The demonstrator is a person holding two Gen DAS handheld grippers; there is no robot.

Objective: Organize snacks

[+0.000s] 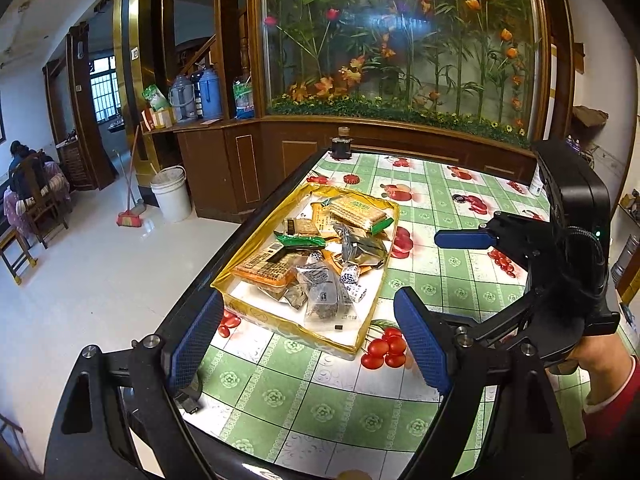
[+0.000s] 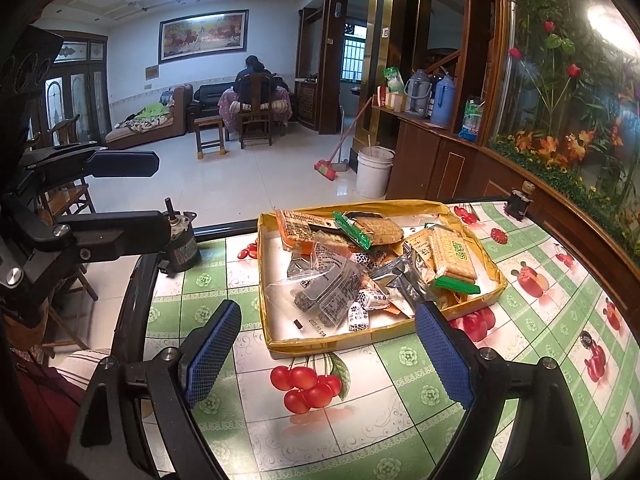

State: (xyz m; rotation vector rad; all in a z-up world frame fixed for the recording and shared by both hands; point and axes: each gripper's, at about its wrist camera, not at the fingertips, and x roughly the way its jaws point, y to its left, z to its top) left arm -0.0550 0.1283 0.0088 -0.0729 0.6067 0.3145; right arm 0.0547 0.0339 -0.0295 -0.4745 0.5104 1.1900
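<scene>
Both tongs (image 1: 308,344) (image 2: 332,348) hover tilted down, jaws wide, near the snack tray (image 1: 280,320).

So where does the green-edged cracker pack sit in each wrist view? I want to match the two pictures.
Left wrist view: the green-edged cracker pack lies at the far end of the yellow tray, just above picture centre.
Right wrist view: the same pack lies at the tray's right side, right of picture centre.
Shared landmark: the small dark bottle on the table's far edge by the wooden cabinet.
</scene>
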